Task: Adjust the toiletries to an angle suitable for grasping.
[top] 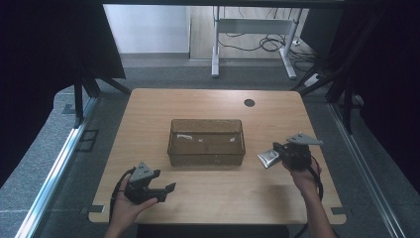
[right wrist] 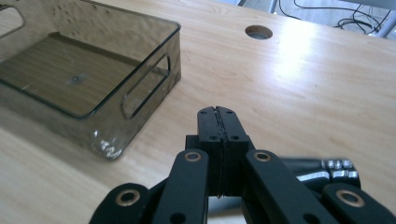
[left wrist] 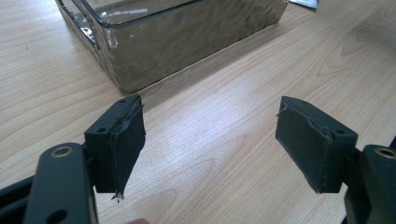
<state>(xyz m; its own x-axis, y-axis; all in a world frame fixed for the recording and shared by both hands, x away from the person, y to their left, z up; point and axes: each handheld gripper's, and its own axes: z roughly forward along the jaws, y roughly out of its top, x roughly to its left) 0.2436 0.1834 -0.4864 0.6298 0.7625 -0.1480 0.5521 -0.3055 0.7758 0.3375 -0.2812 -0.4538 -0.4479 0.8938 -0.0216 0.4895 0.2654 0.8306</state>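
Observation:
A smoky clear plastic bin (top: pixel 206 120) stands in the middle of the wooden table (top: pixel 208 198). To its right, my right gripper (top: pixel 276 153) hangs a little above the table, shut on the edge of a silvery foil packet (top: pixel 267 159) that sticks out toward the bin. In the right gripper view the jaws (right wrist: pixel 217 112) are pressed together, and a shiny part of the packet (right wrist: pixel 322 170) shows below them. My left gripper (top: pixel 168 191) rests near the front left edge, open, with bare wood between its pads (left wrist: pixel 210 140). The bin's near wall (left wrist: pixel 187 32) lies ahead of it.
A round cable hole (top: pixel 249 102) sits in the tabletop at the back right, also seen as the hole (right wrist: pixel 258 31) beyond the bin's handle cut-out (right wrist: pixel 144 86). Behind the table stands a white desk frame (top: pixel 252 29) with cables on the floor.

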